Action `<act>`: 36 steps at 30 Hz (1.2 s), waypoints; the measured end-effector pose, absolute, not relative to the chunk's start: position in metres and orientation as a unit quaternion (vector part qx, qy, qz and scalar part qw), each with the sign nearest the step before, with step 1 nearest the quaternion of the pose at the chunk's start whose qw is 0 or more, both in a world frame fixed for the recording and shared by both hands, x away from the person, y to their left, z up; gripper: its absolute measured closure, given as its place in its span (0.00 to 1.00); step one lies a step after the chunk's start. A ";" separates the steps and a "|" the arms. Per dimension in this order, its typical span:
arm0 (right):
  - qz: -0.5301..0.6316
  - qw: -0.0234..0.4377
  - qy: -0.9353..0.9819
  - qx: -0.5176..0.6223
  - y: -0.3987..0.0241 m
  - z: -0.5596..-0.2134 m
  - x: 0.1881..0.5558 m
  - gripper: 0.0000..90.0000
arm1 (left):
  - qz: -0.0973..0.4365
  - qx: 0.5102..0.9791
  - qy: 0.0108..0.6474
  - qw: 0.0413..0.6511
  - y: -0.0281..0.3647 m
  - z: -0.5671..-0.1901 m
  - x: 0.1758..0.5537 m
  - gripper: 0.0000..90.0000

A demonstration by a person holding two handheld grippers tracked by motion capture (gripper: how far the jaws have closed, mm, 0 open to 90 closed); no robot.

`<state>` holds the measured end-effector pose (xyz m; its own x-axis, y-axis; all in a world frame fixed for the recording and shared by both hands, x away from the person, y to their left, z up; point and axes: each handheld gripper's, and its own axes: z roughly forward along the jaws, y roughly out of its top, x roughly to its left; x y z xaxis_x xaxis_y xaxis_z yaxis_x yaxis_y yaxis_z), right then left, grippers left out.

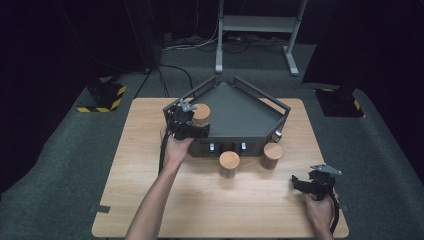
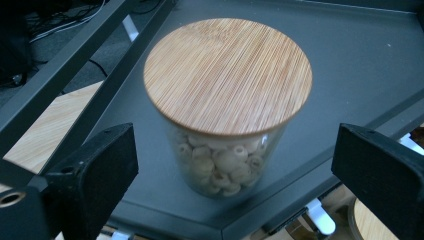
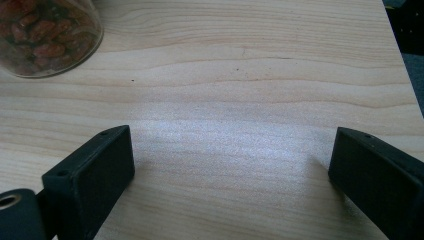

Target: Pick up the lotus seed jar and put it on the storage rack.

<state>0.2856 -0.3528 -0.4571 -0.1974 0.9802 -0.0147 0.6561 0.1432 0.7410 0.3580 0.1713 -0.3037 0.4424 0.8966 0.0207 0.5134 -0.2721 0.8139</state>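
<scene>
Left gripper (image 2: 235, 165) hovers open-jawed beside pasta jar (image 2: 225, 100).

Your left gripper (image 1: 192, 120) sits beside the jar (image 1: 201, 114) in the tray's (image 1: 240, 112) left corner, two jars (image 1: 229, 163) on the table (image 1: 150, 165) before it.

Two lidded jars (image 1: 229, 164) (image 1: 272, 155) stand before the tray (image 1: 240, 115) on the table (image 1: 150, 175).

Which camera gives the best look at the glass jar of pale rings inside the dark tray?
The left gripper view: the bamboo-lidded glass jar sits close, contents visible. The high view shows it small beside the hand.
</scene>
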 end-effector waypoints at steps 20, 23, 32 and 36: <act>0.309 0.261 0.709 0.578 -0.353 -0.457 0.286 0.04 | 0.243 0.750 0.467 0.401 0.202 -0.311 0.331 0.06; 0.309 0.261 0.709 0.578 -0.353 -0.457 0.286 0.04 | 0.242 0.747 0.470 0.403 0.204 -0.313 0.329 0.06; 0.309 0.262 0.709 0.577 -0.353 -0.457 0.286 0.04 | 0.238 0.742 0.477 0.407 0.213 -0.322 0.318 0.06; 0.309 0.262 0.709 0.577 -0.353 -0.457 0.286 0.04 | 0.239 0.744 0.476 0.404 0.215 -0.324 0.315 0.06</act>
<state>0.2856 -0.3527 -0.4571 -0.1971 0.9803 -0.0147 0.6560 0.1430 0.7410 0.3153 0.2146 -0.3244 0.4321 0.9014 -0.0287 0.5144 -0.2203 0.8288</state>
